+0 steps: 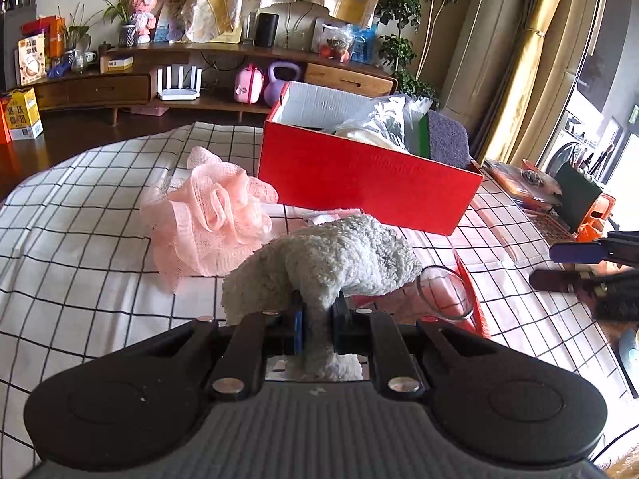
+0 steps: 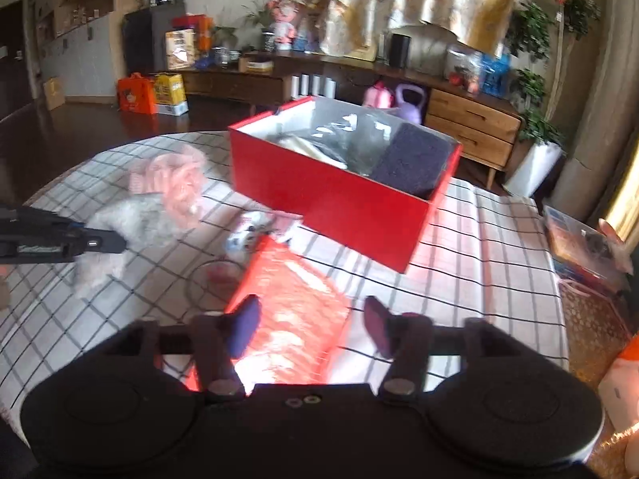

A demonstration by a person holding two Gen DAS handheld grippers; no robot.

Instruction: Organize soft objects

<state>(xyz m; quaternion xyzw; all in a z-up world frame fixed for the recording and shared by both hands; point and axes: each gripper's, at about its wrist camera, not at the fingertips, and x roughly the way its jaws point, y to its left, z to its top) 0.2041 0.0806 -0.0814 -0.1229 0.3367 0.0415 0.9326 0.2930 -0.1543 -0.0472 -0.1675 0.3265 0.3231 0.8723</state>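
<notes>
Pinching the grey fluffy cloth (image 1: 331, 255) above the checked tablecloth (image 1: 80, 207), the left gripper (image 1: 317, 319) is clamped tight; the right gripper (image 2: 311, 331) stands apart, empty, over a red mesh bag (image 2: 291, 299); the red box (image 1: 359, 175) sits beyond.

Fluffy grey towel (image 1: 339, 255) — bunched, lifted — beside pink pouf (image 1: 207, 223).

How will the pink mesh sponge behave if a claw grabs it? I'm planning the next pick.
The pink mesh sponge is probably very light and squashy: its ruffled net folds look airy. It would likely compress and sag, like the grey towel drooping from the left claw. Loose frills might snag.
</notes>
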